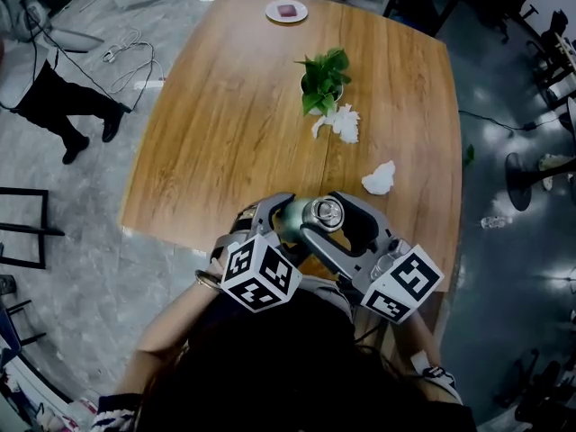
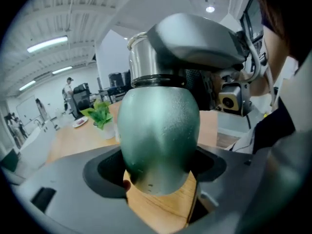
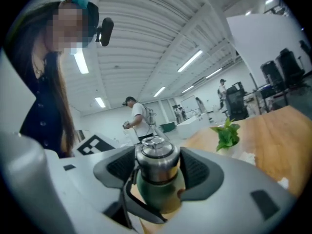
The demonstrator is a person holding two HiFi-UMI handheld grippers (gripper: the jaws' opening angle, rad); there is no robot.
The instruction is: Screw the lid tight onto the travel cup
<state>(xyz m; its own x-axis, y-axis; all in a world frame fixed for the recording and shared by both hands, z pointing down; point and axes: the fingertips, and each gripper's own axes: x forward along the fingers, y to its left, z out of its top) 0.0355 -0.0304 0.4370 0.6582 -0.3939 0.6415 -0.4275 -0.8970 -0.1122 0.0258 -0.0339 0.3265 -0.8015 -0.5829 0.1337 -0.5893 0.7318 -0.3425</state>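
Observation:
A green travel cup (image 1: 294, 216) with a steel lid (image 1: 324, 212) is held just above the near edge of the wooden table (image 1: 225, 124). My left gripper (image 1: 273, 223) is shut on the cup's green body (image 2: 158, 130), which fills the gap between its jaws. My right gripper (image 1: 340, 216) is shut on the steel lid (image 3: 156, 159), with the green body (image 3: 158, 191) showing below it. In the left gripper view the lid (image 2: 145, 57) sits on top of the cup, partly covered by the right gripper's grey jaw. The cup's base is hidden.
A small potted plant (image 1: 324, 77) stands mid-table with crumpled white tissue (image 1: 343, 122) beside it and another wad (image 1: 379, 178) nearer me. A white plate (image 1: 286, 11) sits at the far edge. A person (image 1: 49, 97) stands on the floor at left; office chairs at right.

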